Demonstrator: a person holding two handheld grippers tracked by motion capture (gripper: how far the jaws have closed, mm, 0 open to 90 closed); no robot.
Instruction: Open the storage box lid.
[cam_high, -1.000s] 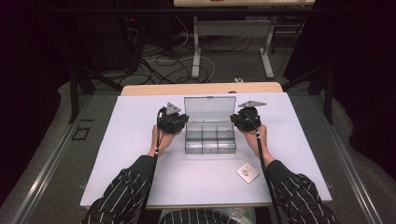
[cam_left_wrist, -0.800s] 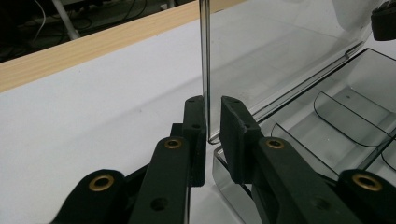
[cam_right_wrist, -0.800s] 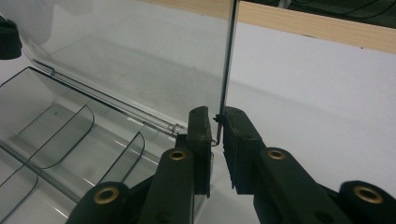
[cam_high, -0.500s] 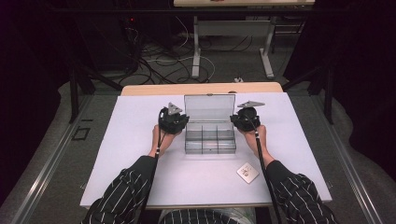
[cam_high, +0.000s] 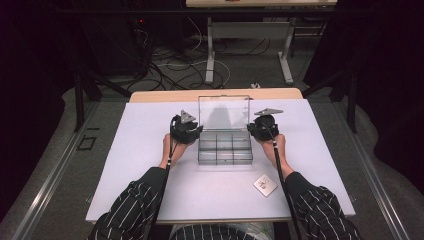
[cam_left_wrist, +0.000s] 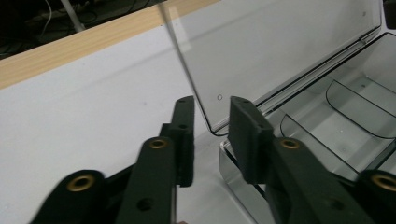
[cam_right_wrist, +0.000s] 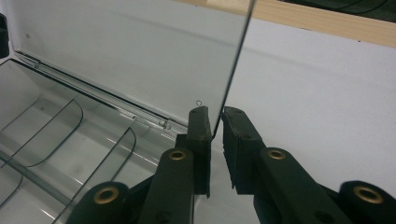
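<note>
A clear plastic compartment box (cam_high: 225, 152) sits mid-table with its lid (cam_high: 223, 112) standing upright. My left gripper (cam_high: 198, 131) is at the lid's left edge. In the left gripper view its jaws have just been opening: the left gripper (cam_left_wrist: 214, 106) straddles the lid's lower corner (cam_left_wrist: 211, 122) with gaps on both sides. My right gripper (cam_high: 251, 129) is at the lid's right edge. In the right gripper view the right gripper (cam_right_wrist: 215, 114) is shut on that thin edge (cam_right_wrist: 233, 70). The compartments (cam_right_wrist: 56, 140) look empty.
A white sheet (cam_high: 140, 150) covers the table, with a wooden strip (cam_high: 165, 95) along the far edge. A small pale card (cam_high: 265, 184) lies near the right forearm. Cables and table legs (cam_high: 210, 55) stand on the floor beyond.
</note>
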